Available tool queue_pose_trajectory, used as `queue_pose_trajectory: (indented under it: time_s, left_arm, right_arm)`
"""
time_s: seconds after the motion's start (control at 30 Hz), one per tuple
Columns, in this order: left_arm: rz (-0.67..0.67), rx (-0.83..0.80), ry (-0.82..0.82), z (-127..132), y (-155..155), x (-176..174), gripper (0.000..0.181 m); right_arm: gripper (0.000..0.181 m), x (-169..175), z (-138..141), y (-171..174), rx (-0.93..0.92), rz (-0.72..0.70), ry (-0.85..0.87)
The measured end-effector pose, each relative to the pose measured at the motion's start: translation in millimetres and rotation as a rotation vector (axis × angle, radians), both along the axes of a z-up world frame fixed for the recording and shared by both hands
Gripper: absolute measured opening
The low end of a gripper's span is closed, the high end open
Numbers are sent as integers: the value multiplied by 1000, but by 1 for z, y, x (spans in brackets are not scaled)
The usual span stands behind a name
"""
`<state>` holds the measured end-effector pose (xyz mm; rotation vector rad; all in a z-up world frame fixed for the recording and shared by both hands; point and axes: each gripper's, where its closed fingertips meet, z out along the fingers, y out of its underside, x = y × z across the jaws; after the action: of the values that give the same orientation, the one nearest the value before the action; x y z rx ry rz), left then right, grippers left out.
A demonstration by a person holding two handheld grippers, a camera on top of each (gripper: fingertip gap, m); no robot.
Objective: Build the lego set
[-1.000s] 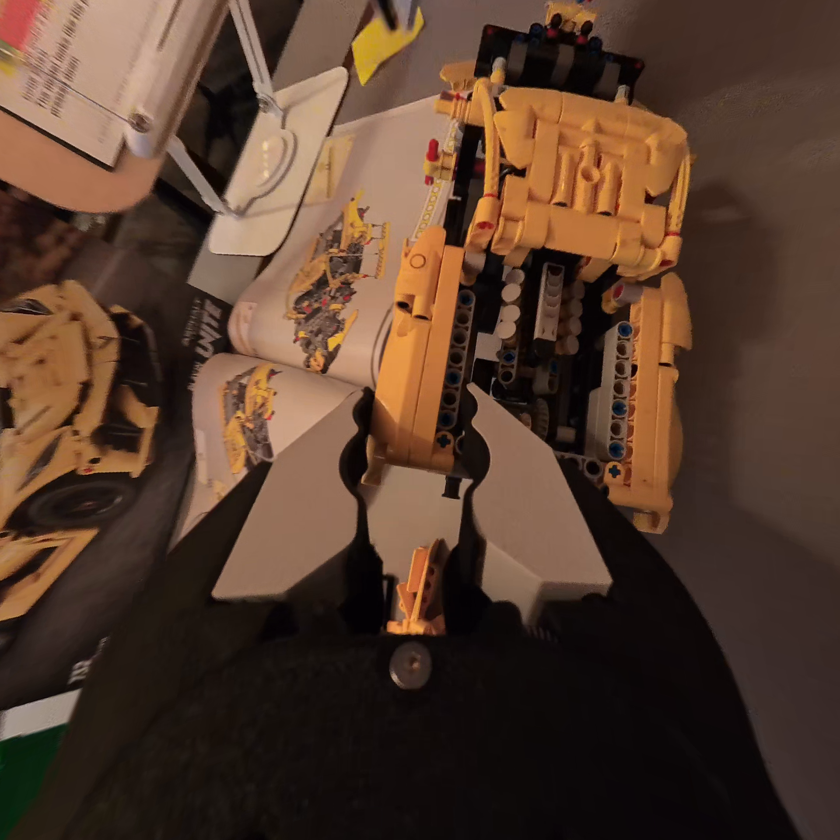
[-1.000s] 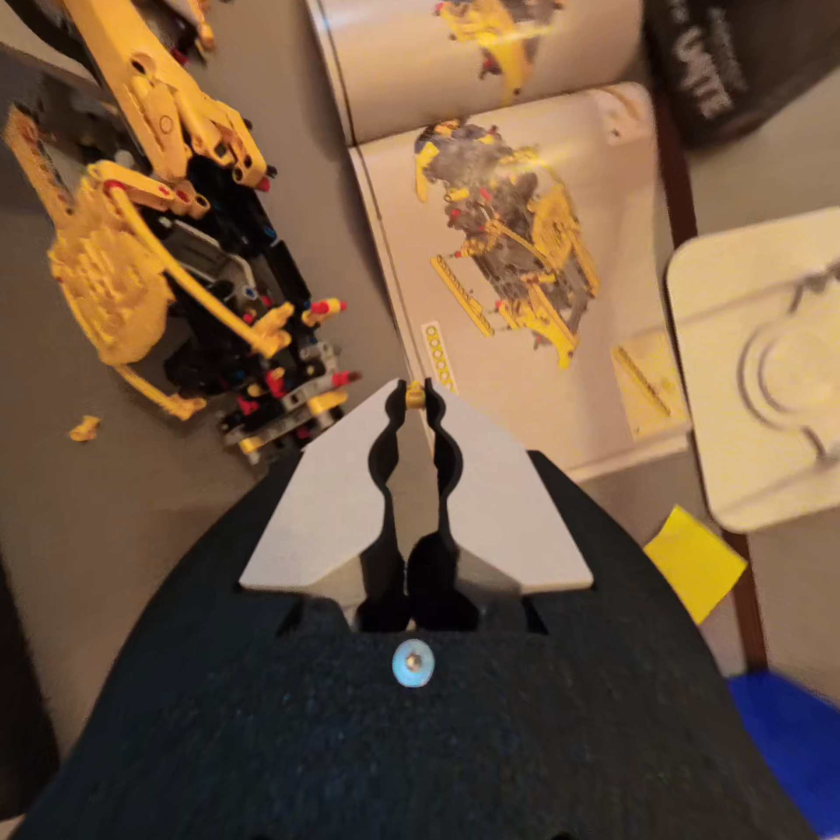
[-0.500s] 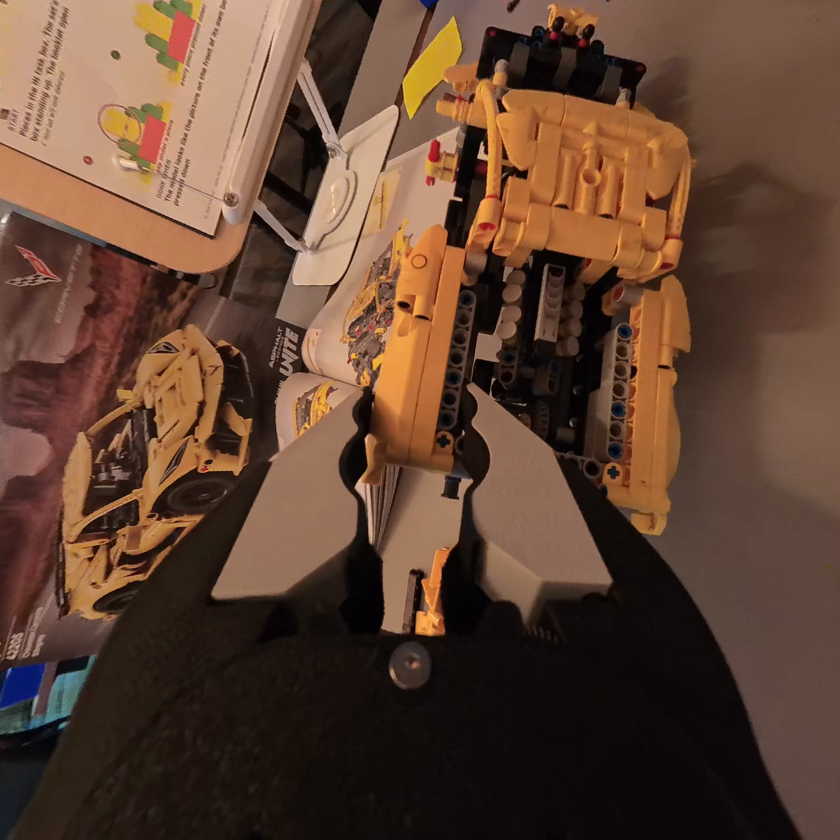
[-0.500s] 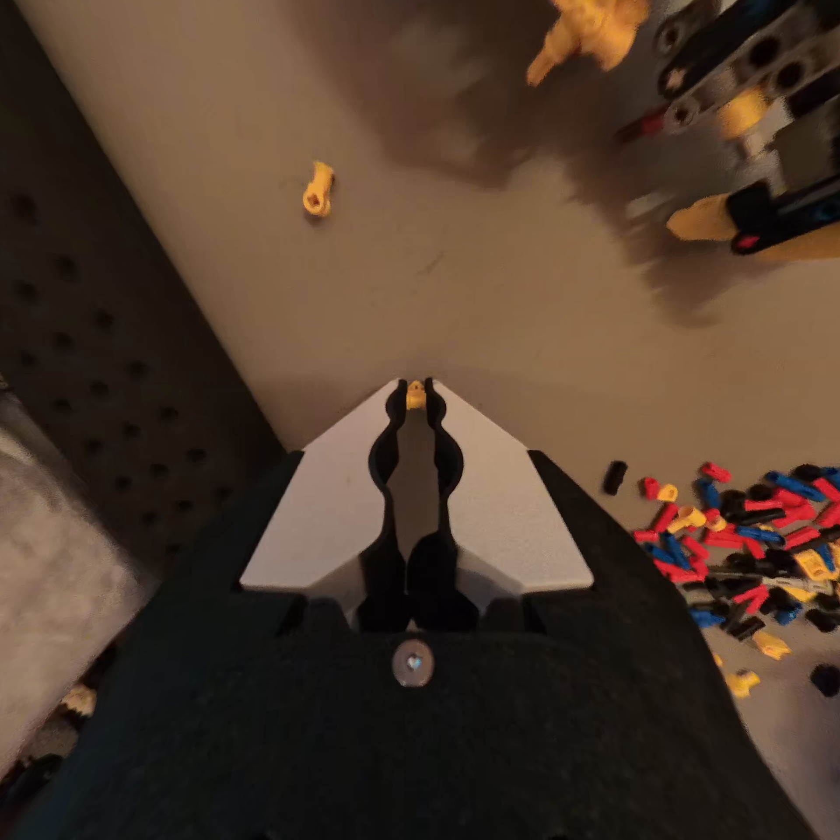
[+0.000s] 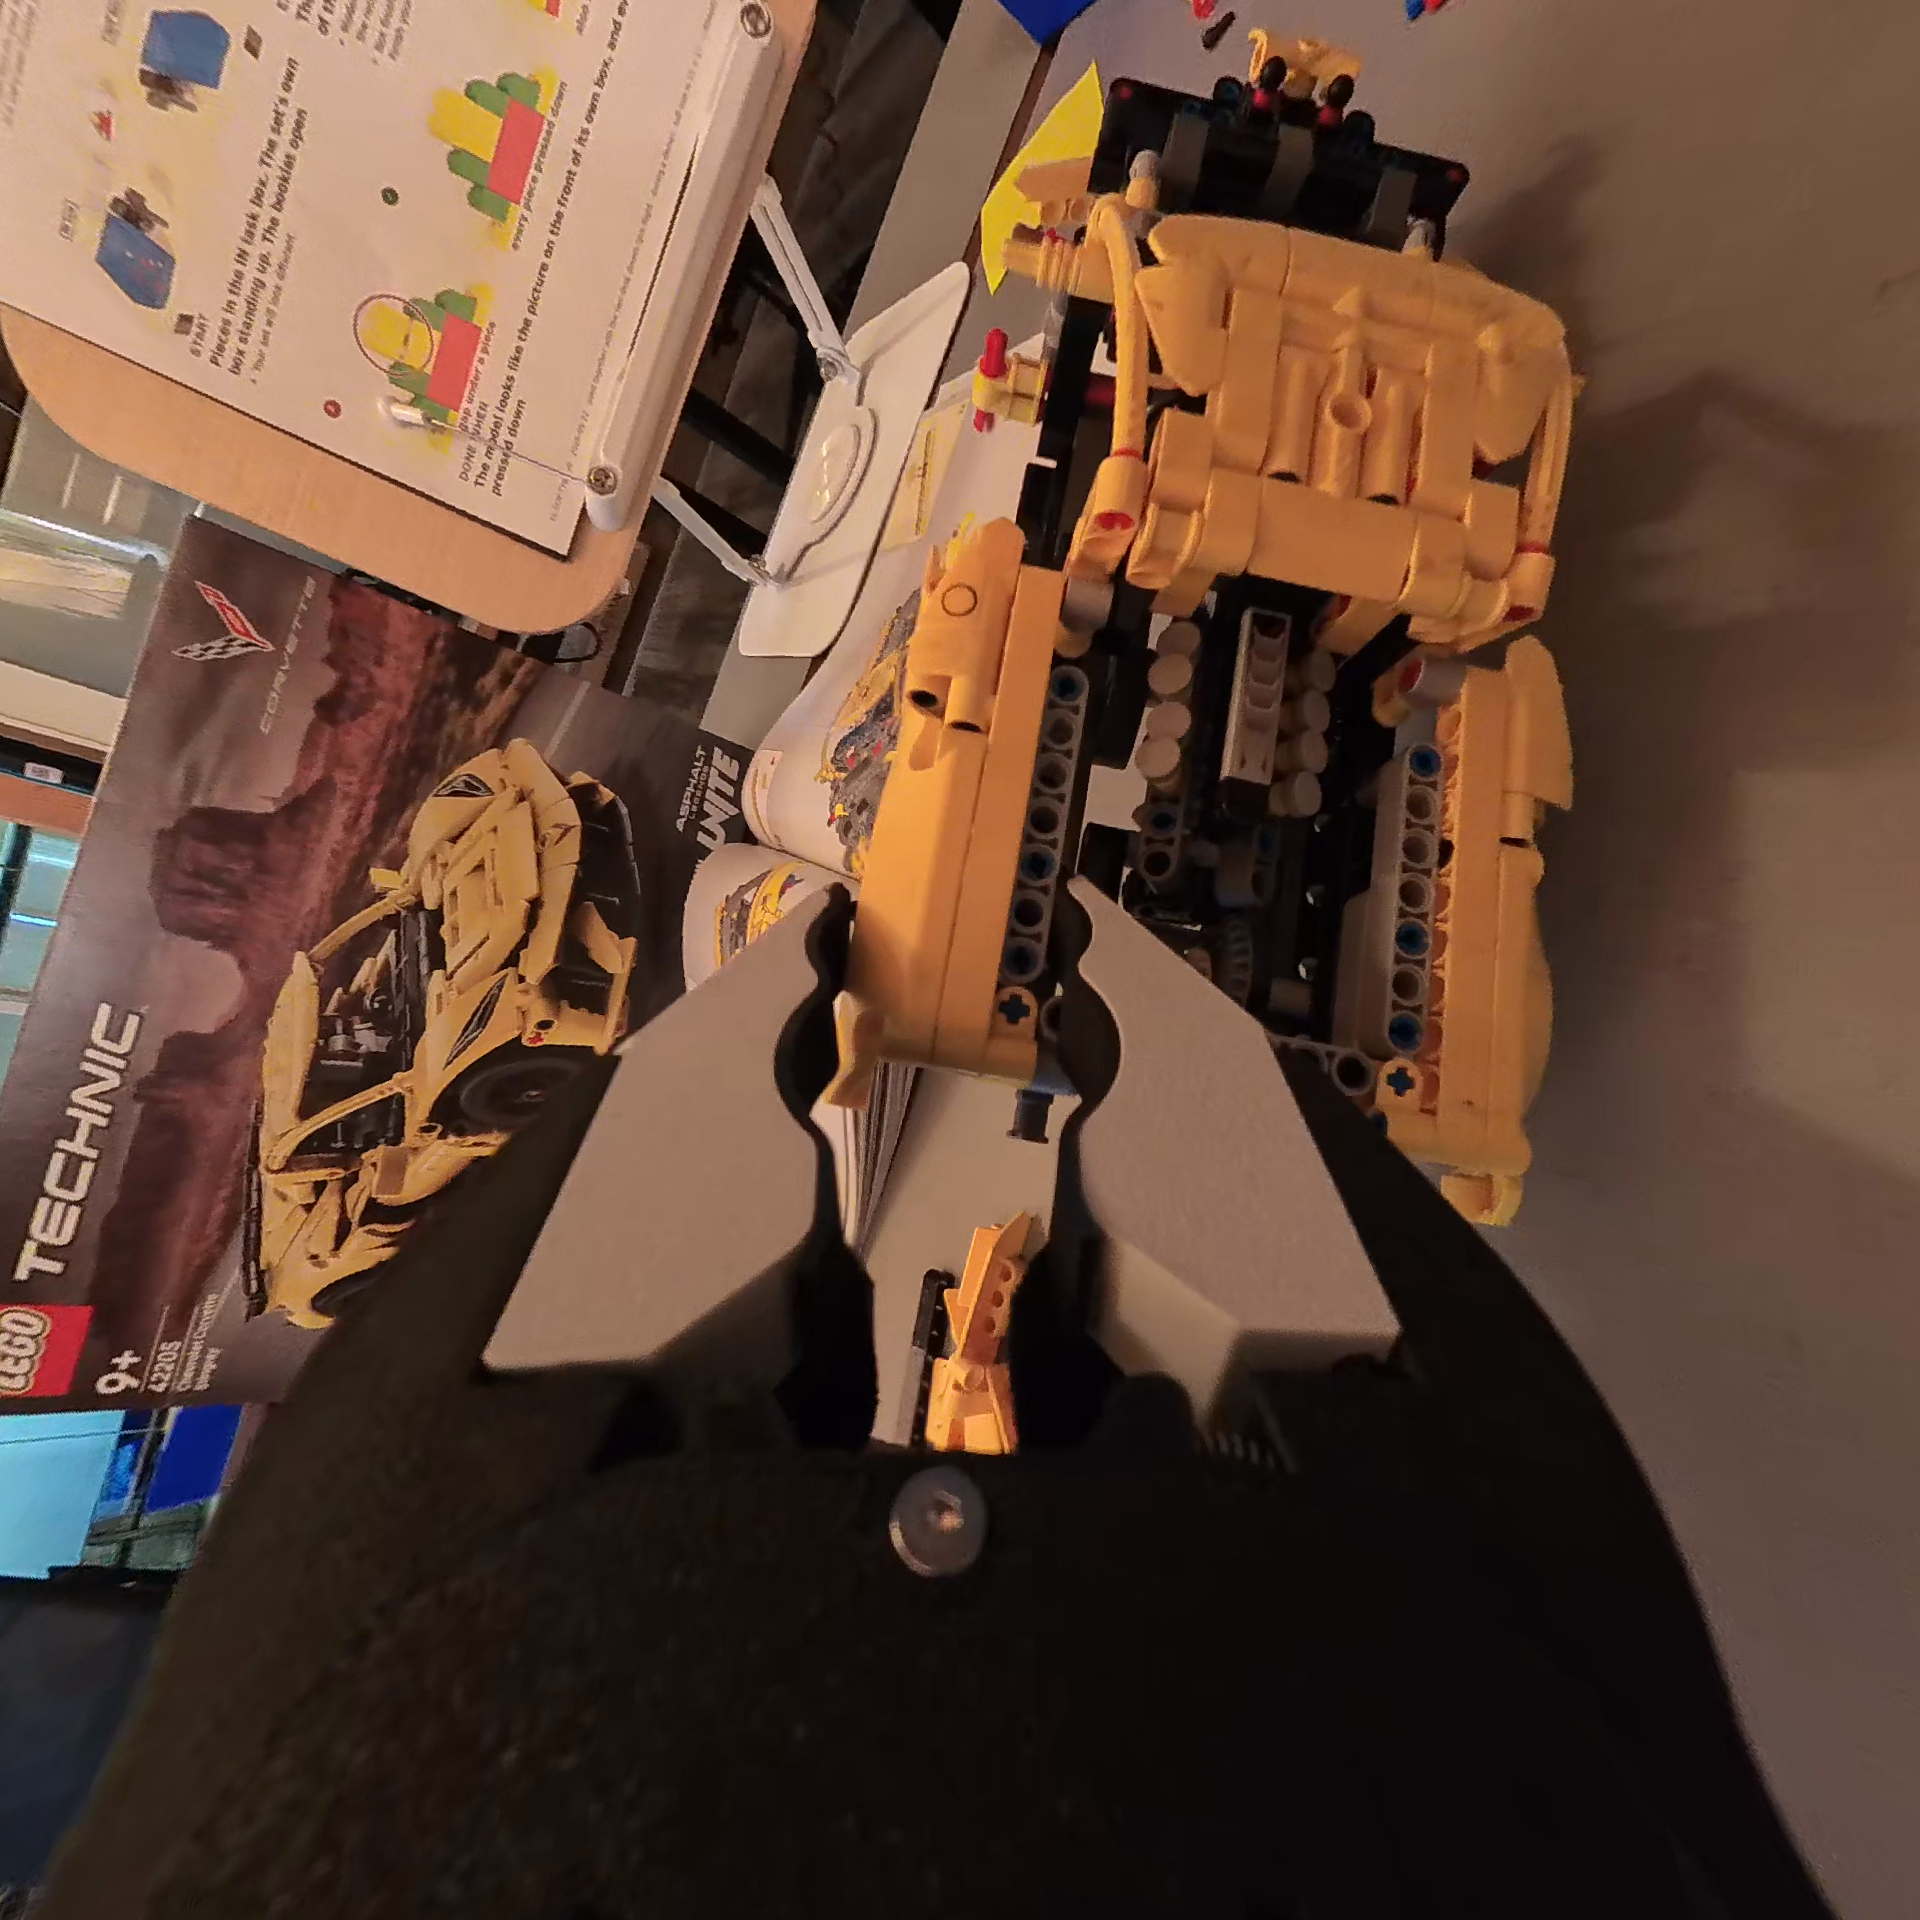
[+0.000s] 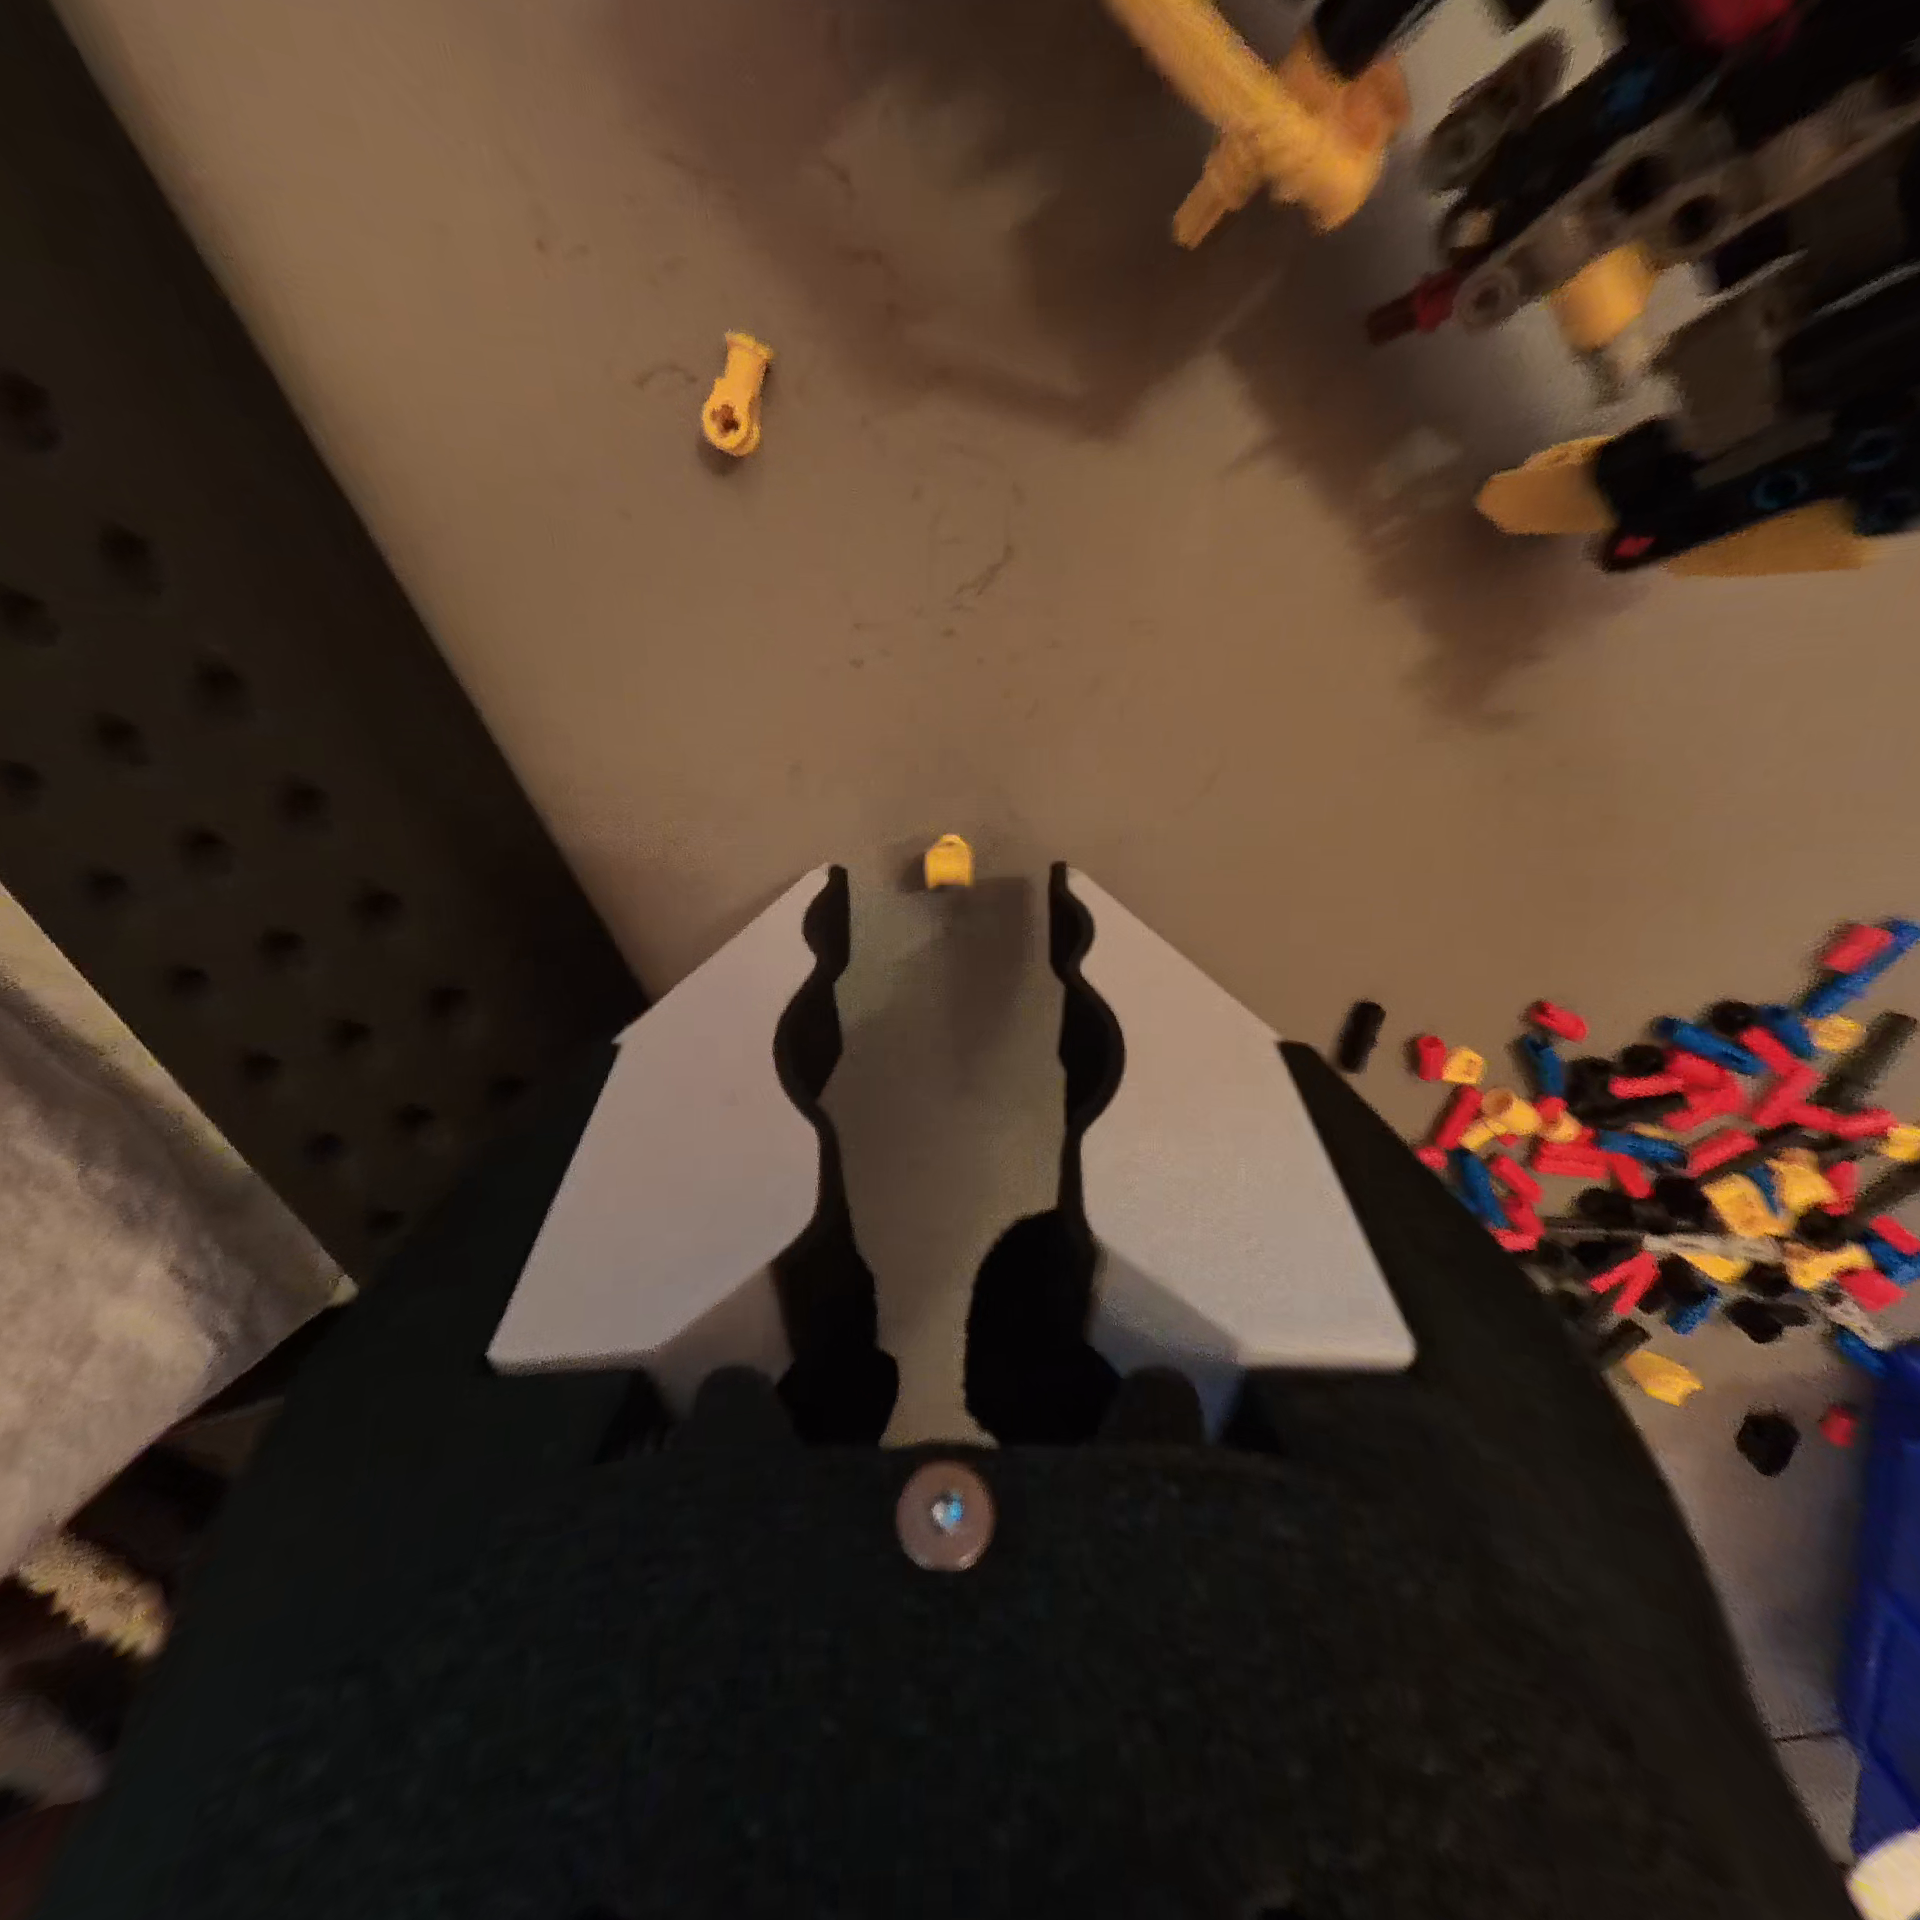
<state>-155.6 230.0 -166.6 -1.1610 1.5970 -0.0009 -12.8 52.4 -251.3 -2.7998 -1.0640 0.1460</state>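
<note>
1. grey tabletop, dim warm light.
2. left gripper: jaws clamped on yellow car model, gripping its side panel.
3. right gripper: jaws parted, small yellow piece lying loose between the tips.
4. loose pin pile, right of that gripper.
5. set box, left of the model.

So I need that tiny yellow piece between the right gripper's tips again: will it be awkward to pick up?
Probably. The tiny yellow piece is far narrower than the open right gripper, so it is likely light and easily nudged. Its rounded top suggests it may roll or slip on the smooth table.
</note>
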Motion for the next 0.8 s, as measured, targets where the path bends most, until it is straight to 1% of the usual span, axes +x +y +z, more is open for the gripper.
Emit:
queue_pose_trajectory:
  time_s: [0.07, 0.1, 0.13, 0.2, 0.23, 0.27, 0.33, 0.4, 0.43, 0.47, 0.53, 0.57, 0.67, 0.73, 0.77, 0.8]
  left_arm:
    - [0, 18, -2, 1, -3, -1, 38]
    - [3, 23, -3, 0, -4, -2, 38]
    - [7, 25, -6, 0, -5, -3, 38]
    - [10, 29, -14, -1, -7, -4, 38]
    - [10, 34, -16, -1, -7, -4, 38]
    - [11, 42, -18, 0, -8, -5, 38]
    - [13, 72, -21, 1, -10, -5, 38]
    - [13, 116, -25, 2, -13, -6, 38]
    - [13, 136, -27, 3, -15, -6, 38]
    - [14, 153, -28, 3, -17, -7, 38]
    - [21, 172, -28, 3, -19, -9, 38]
    - [25, 177, -28, 3, -20, -10, 38]
    - [41, 173, -35, 2, -22, -13, 39]
    - [1, 162, -35, 4, -30, -14, 40]
    - [-26, 115, -38, 4, -35, -15, 42]
    - [-38, 36, -32, 2, -39, -18, 49]
  right_arm:
    - [41, 12, 21, 19, 136, -35, 23]
    - [50, 19, 34, 37, 235, -71, 44]
    - [58, 23, 49, 58, 350, -109, 109]
    - [59, 36, 76, 102, 585, -213, 284]
    - [59, 41, 83, 117, 651, -253, 383]
    - [58, 41, 86, 129, 675, -257, 498]
    - [58, 43, 82, 145, 654, -262, 674]
    - [58, 35, 76, 151, 556, -237, 849]
    - [61, 29, 73, 150, 499, -207, 916]
    - [58, 23, 69, 149, 442, -167, 953]
    - [41, 16, 71, 146, 386, -99, 1015]
    - [37, 16, 72, 145, 383, -66, 1021]
    - [35, 13, 72, 145, 365, 1, 1026]
    - [35, 12, 74, 148, 381, 28, 1027]
    - [35, 12, 74, 149, 384, 34, 1028]
    - [35, 11, 74, 150, 386, 38, 1030]
